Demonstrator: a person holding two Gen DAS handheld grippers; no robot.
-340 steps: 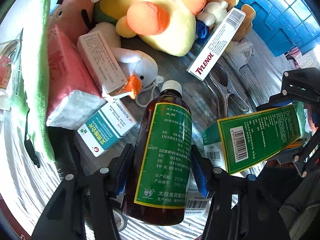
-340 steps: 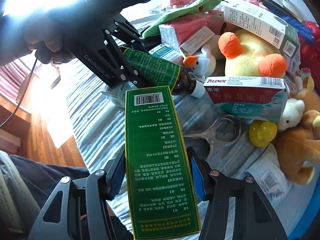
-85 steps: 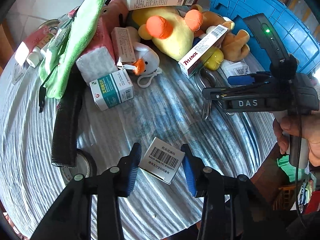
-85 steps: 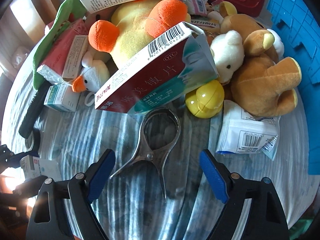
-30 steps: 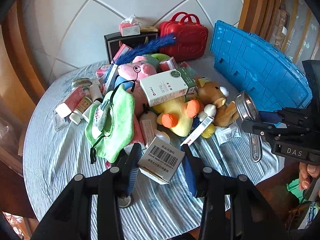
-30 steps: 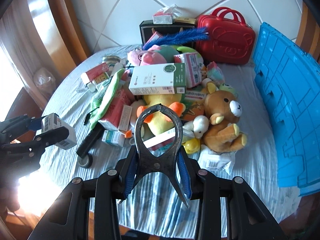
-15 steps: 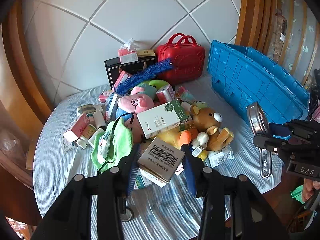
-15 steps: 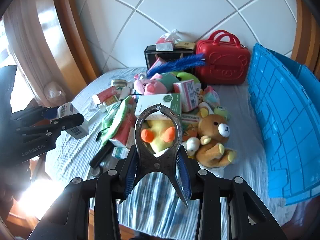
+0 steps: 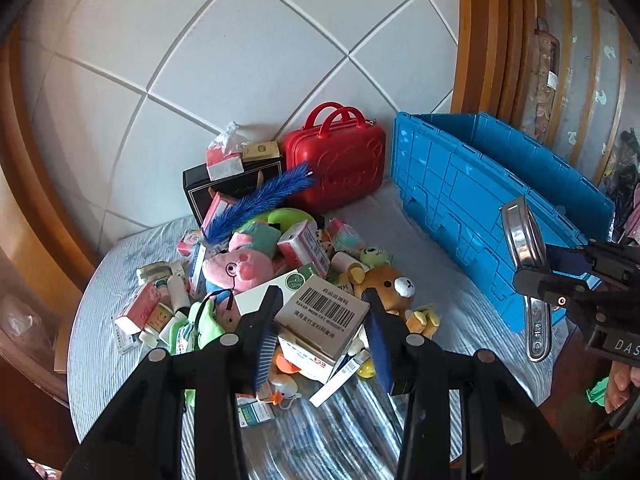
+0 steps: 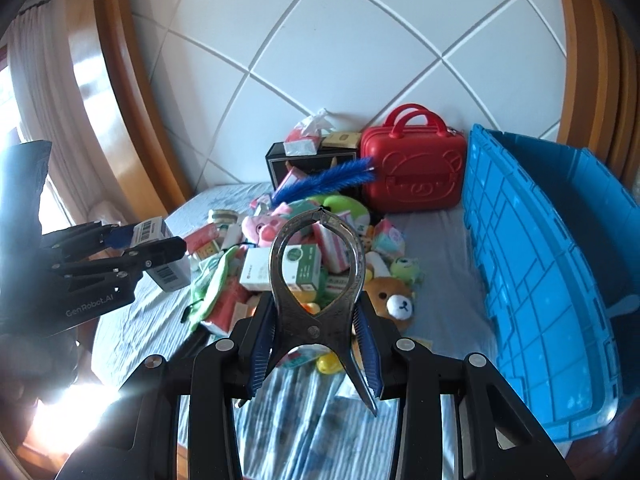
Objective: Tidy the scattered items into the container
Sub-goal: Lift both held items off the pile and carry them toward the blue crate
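The big blue plastic crate [image 9: 476, 204] stands on the right side of the round table with the blue-and-white striped cloth [image 9: 104, 344], and its open top faces up. Beside it, against the white tiled wall [image 9: 240, 60], sits a small red hard case with two handles [image 9: 340, 164], and next to that a flat black box [image 9: 224, 188] with a little tissue pack on top. A pile of scattered things lies in the middle of the table: a long fuzzy blue brush [image 9: 260, 204], a soft pink pig toy [image 9: 236, 266], a small brown teddy bear with a white snout [image 9: 390, 284], a floppy green cloth [image 9: 198, 328], a white and green carton [image 10: 286, 266], and more small boxes and tubes. The left gripper [image 9: 322, 332] is squeezed tight on a small white cardboard box with a black barcode [image 9: 324, 320], and the box sits up in the air above the pile. The right gripper [image 10: 316, 340] is closed partway on a big shiny metal clip with a round loop [image 10: 318, 276]; its blue pads press on the two legs of the clip, and the loop points forward over the toys. In the left view the clip shows from the side, in front of the blue crate. A few fingers of the person [image 9: 618, 384] peek in at the right edge there.
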